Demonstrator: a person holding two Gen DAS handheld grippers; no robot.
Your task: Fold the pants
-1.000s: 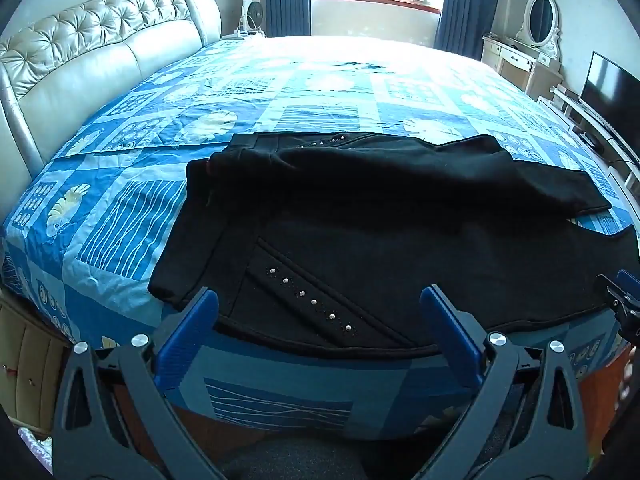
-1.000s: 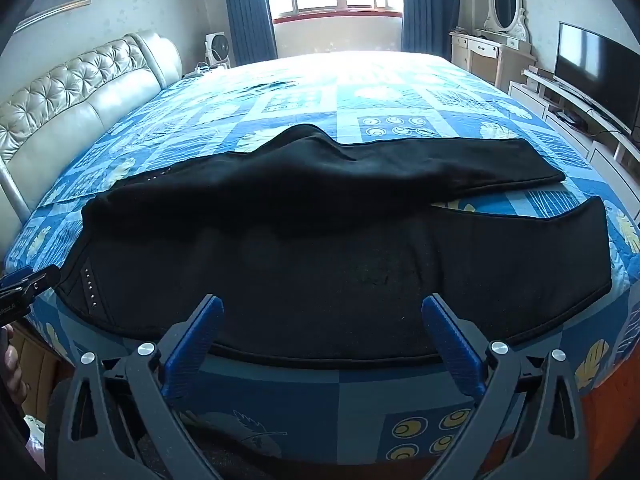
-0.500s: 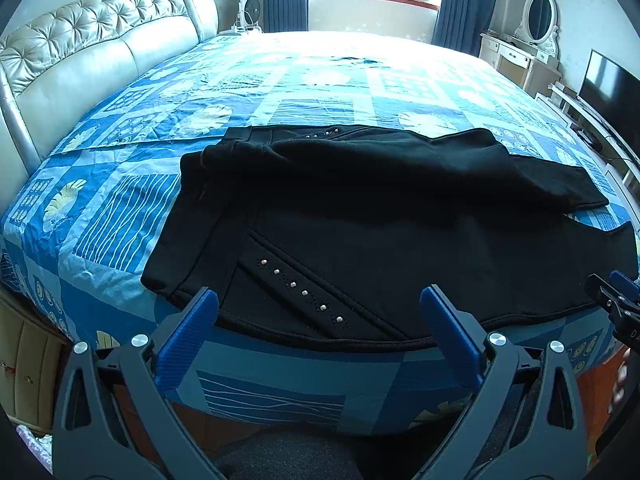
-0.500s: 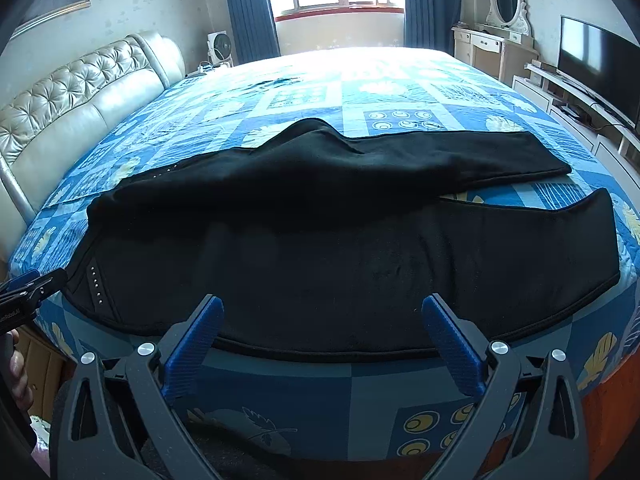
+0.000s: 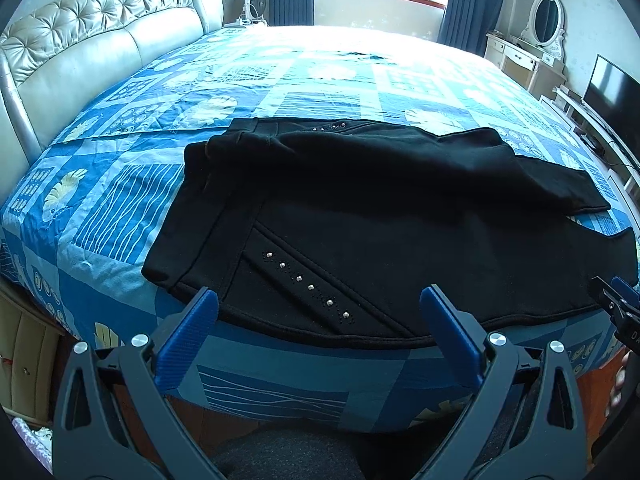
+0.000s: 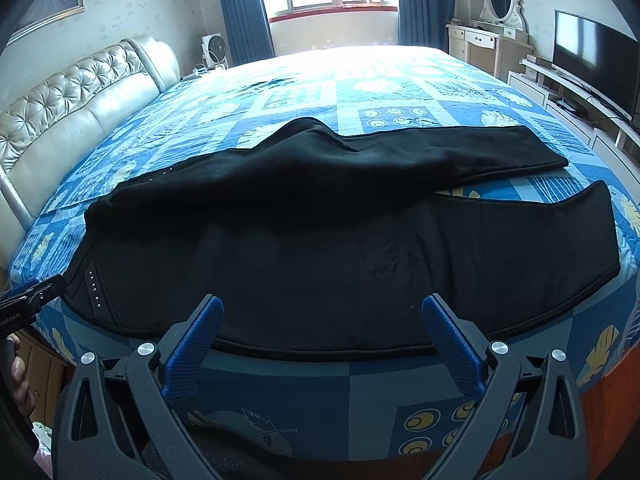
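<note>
While both grippers hang just off the near edge of the bed, the black pants lie spread across the blue patchwork cover, stretched sideways along that edge. The waistband end sits toward the tufted headboard, with a slanted row of little studs on the near panel, and the two legs run off the other way toward the TV. The far leg is bunched up and partly lapped over the near one, so a sliver of cover shows between them near the hems.

The left gripper has its blue fingers spread wide, nothing between them, tips right at the pants' near hemline by the studs. The right gripper is the same deal: fingers wide apart, empty, tips over the near seam around mid-leg. Each gripper peeks into the other's view at the frame edge.
</note>
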